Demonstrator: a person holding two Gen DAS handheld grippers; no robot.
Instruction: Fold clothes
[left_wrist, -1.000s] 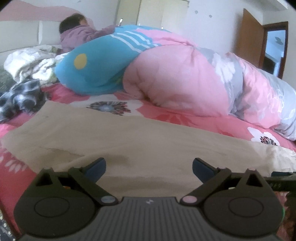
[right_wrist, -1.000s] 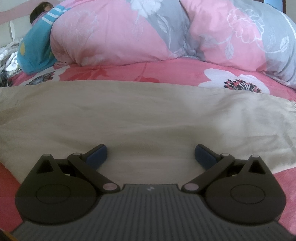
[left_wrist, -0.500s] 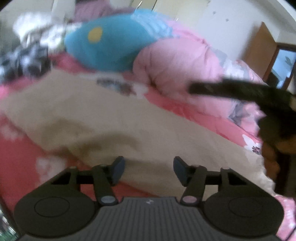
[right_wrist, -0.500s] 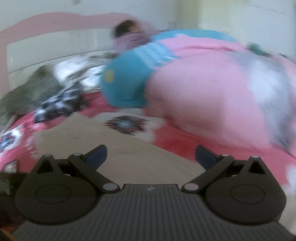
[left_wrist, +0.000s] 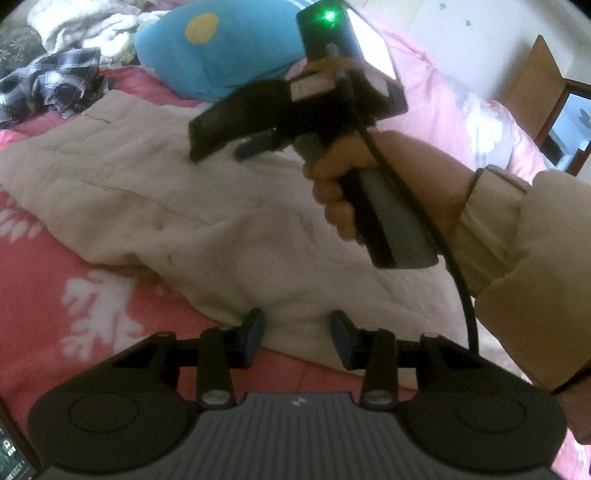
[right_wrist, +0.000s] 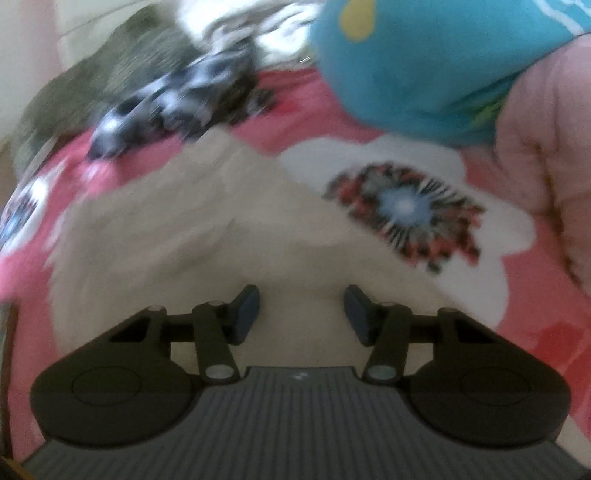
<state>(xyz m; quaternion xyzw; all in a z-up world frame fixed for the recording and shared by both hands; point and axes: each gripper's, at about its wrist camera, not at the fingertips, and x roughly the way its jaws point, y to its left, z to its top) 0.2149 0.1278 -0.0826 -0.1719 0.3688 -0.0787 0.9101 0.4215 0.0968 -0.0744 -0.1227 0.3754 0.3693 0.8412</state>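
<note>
A beige padded garment (left_wrist: 166, 192) lies spread across the pink floral bed sheet (left_wrist: 74, 314). My left gripper (left_wrist: 297, 328) sits low at the garment's near edge. Its jaws are closing, with the cloth edge between the blue pads and no clear pinch. A hand (left_wrist: 343, 184) in a beige sleeve (left_wrist: 517, 240) holds my right gripper (left_wrist: 229, 144) above the garment's far part. The right wrist view is blurred. There my right gripper (right_wrist: 301, 314) hangs over the garment (right_wrist: 184, 240) with its jaws closing and nothing pressed between them.
A blue cushion (left_wrist: 221, 55) and a pink quilt (left_wrist: 443, 103) are heaped behind the garment. A black-and-white plaid shirt (left_wrist: 51, 81) and white clothes (left_wrist: 85, 26) lie at the far left. A brown door (left_wrist: 535, 85) stands at the right.
My right gripper has swung left across the bed and now shows in the left wrist view. Both pairs of jaws have narrowed. My left gripper has sunk to the garment's near edge.
</note>
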